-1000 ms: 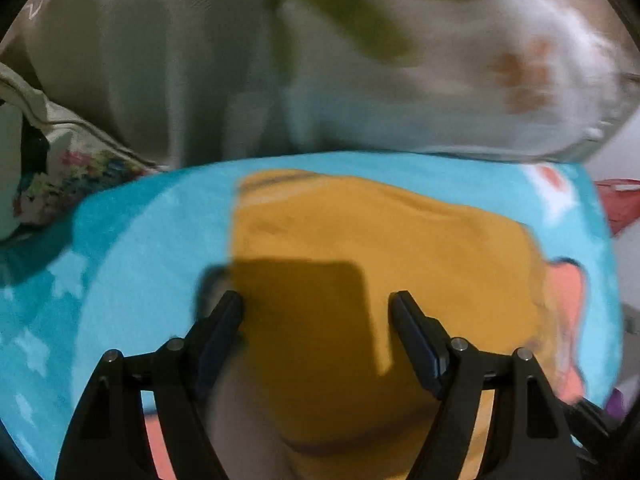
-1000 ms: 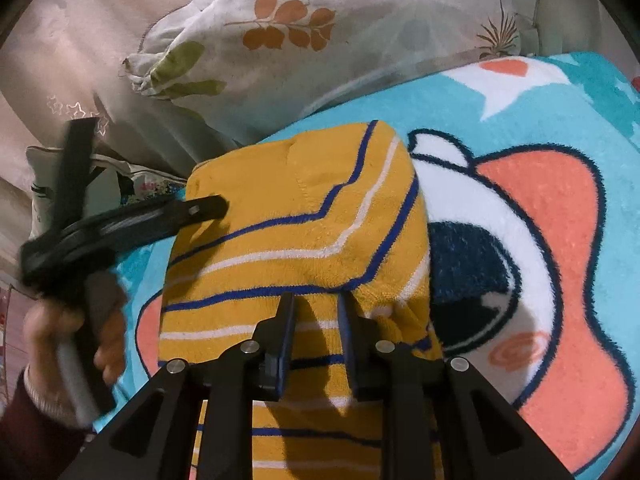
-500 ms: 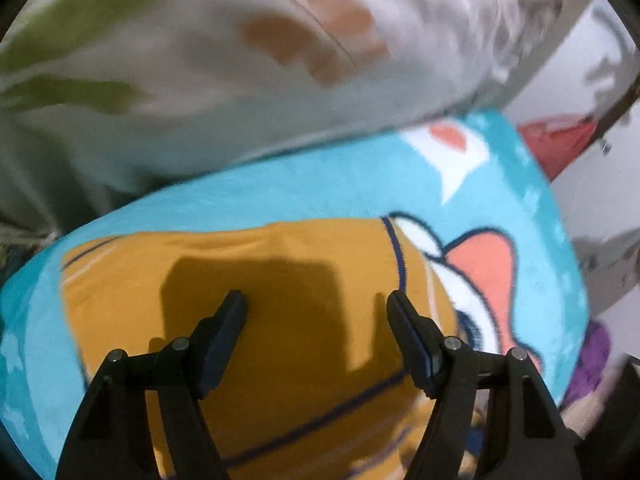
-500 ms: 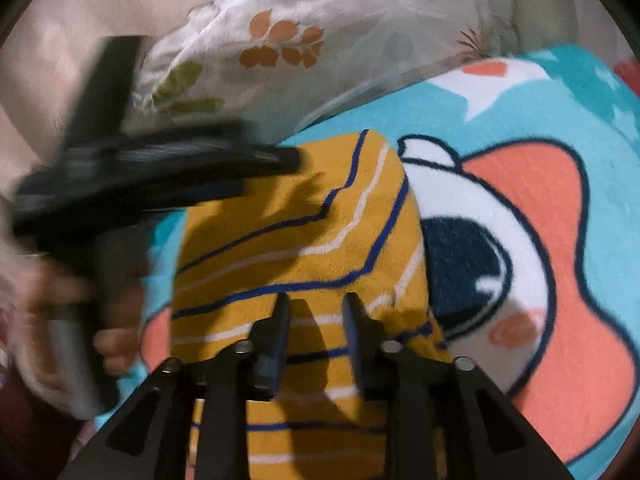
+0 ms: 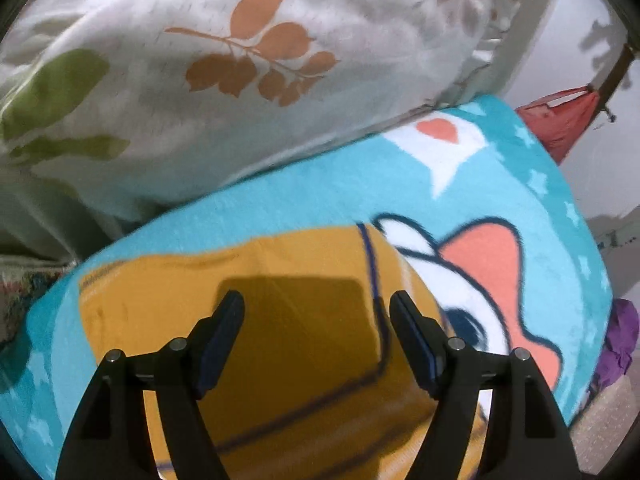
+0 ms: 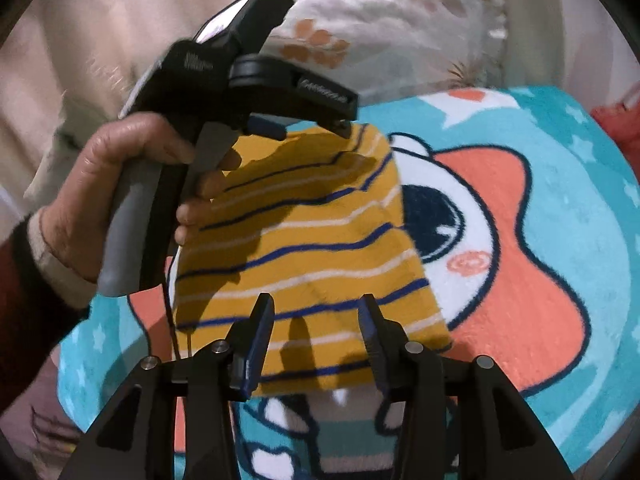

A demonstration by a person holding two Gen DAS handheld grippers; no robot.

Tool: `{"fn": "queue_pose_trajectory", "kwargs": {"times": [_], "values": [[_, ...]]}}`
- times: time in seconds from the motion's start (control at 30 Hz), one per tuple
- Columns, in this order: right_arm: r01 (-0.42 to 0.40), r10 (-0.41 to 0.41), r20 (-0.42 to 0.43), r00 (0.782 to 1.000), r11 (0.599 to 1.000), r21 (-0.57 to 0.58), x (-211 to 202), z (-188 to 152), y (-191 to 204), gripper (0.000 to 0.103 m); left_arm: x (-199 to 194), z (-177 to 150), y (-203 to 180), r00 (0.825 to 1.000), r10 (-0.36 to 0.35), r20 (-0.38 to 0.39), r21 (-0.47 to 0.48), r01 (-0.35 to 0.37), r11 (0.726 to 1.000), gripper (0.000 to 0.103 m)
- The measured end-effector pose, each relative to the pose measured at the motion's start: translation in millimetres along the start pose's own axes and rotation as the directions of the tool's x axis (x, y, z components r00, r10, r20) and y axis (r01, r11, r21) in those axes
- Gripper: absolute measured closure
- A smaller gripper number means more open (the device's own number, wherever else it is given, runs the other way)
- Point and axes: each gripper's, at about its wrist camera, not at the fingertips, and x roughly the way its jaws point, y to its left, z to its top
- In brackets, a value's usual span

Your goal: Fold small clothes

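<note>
Right now your left gripper (image 5: 316, 312) has its fingers spread wide over the folded garment (image 5: 280, 320), gripping nothing, and your right gripper (image 6: 316, 320) also stands parted, its blue-padded fingers (image 6: 262, 336) hovering over the garment's (image 6: 304, 248) near edge with no cloth pinched between them. That garment is a soft mustard-yellow knit with thin navy and white stripes, folded into a rough rectangle that lies flat in the middle of the right wrist frame, on the fleecy blanket (image 6: 560, 184). The blanket is plush turquoise with white stars and a big cartoon figure in coral, white and navy outline. At the upper left of the right wrist view your hand (image 6: 96, 200) wraps the grey handle of the left gripper's black plastic body (image 6: 248, 84), which hangs above the garment's far edge. Behind the blanket, across the top of the left wrist frame, rests a puffy white pillow (image 5: 248, 80) printed with orange and green leaves.
</note>
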Motion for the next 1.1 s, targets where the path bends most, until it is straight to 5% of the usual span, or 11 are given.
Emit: {"fn": "queue_pose_trajectory", "kwargs": {"times": [0.2,0.37,0.47,0.57,0.67,0.8,1.0,1.1], "values": [[-0.014,0.006,-0.108,0.994,0.997,-0.073,29.9,-19.5,-12.7,0.049,16.7,-29.4,-29.2,0.996,0.066,-0.058,0.075,-0.061,0.995,0.029],[-0.05,0.039,-0.1,0.994,0.992,-0.117,15.2,-25.1,-19.2,0.048,-2.6,-34.1,-35.2,0.997,0.067,-0.03,-0.004,-0.067,0.998,0.029],[-0.056,0.045,-0.097,0.994,0.992,-0.116,5.9,-30.6,-29.4,0.048,-16.8,-52.6,-55.4,0.993,0.113,0.031,0.03,-0.113,0.993,0.029],[-0.057,0.047,-0.101,0.994,0.993,-0.099,-1.2,-37.5,-42.3,0.047,3.8,-66.3,-70.0,0.986,0.164,-0.028,0.088,-0.161,0.983,0.029],[-0.056,0.048,-0.11,0.993,0.996,-0.073,-5.3,-40.2,-58.6,0.047,6.3,-71.2,-73.1,0.979,0.203,-0.006,0.093,-0.202,0.975,0.029],[-0.057,0.052,-0.097,0.994,0.997,-0.055,-17.1,-42.6,-73.7,0.047,-14.5,-70.4,-76.3,0.99,0.143,0.01,0.017,-0.143,0.99,0.029],[-0.057,0.054,-0.084,0.995,0.998,-0.034,-27.3,-41.2,-89.6,0.046,-1.1,-84.6,-88.9,0.98,0.197,-0.005,0.047,-0.197,0.979,0.029],[-0.058,0.056,-0.066,0.996,0.998,-0.031,-32.6,-35.0,-96.1,0.046,-18.7,-85.9,-87.1,0.986,0.165,0.002,0.004,-0.165,0.986,0.029]]}}
